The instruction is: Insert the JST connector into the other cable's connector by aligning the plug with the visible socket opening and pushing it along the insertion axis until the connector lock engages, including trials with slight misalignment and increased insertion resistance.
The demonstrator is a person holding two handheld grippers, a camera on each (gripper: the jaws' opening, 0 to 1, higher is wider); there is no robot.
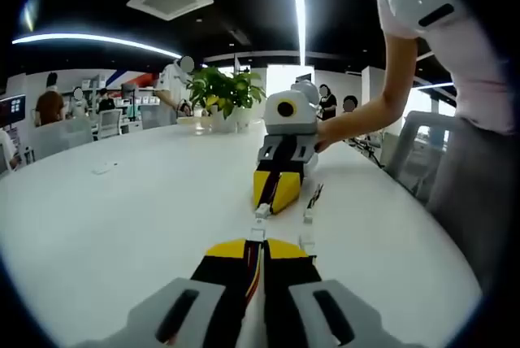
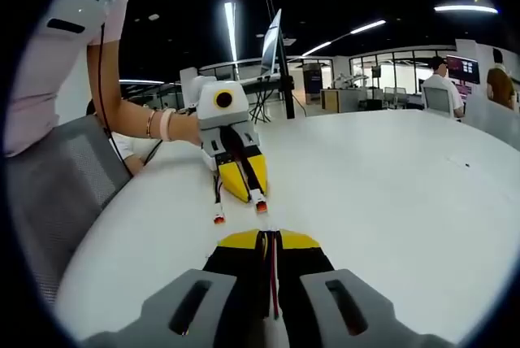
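Two hand-held grippers face each other across a white tabletop [image 1: 122, 202], each carrying one cable end for a JST mating attempt. In the left gripper view, the left gripper [image 1: 262, 258] has its yellow-tipped jaws pressed together on a cable whose white connector [image 1: 261, 211] pokes out just ahead of the tips. Opposite it, the right gripper [image 1: 276, 193] is held low by a person's hand [image 1: 329, 138], its jaws likewise closed on its own cable. A second white connector [image 1: 307, 219] on a dark lead lies loose on the tabletop just beside the gap, toward the edge where the person stands.

In the right gripper view, the right gripper [image 2: 270, 254] pinches red and dark wires [image 2: 273, 279] between its jaws, while the left gripper [image 2: 242, 185] shows two small red-and-white connector ends [image 2: 260, 206] at and beside its tips.

The plug and socket appear near each other but apart; the connectors are too small to tell which is which, or whether they are lined up. As judged here, both cables are gripped and brought face to face, while alignment, the push along the axis and the lock click remain to be done.
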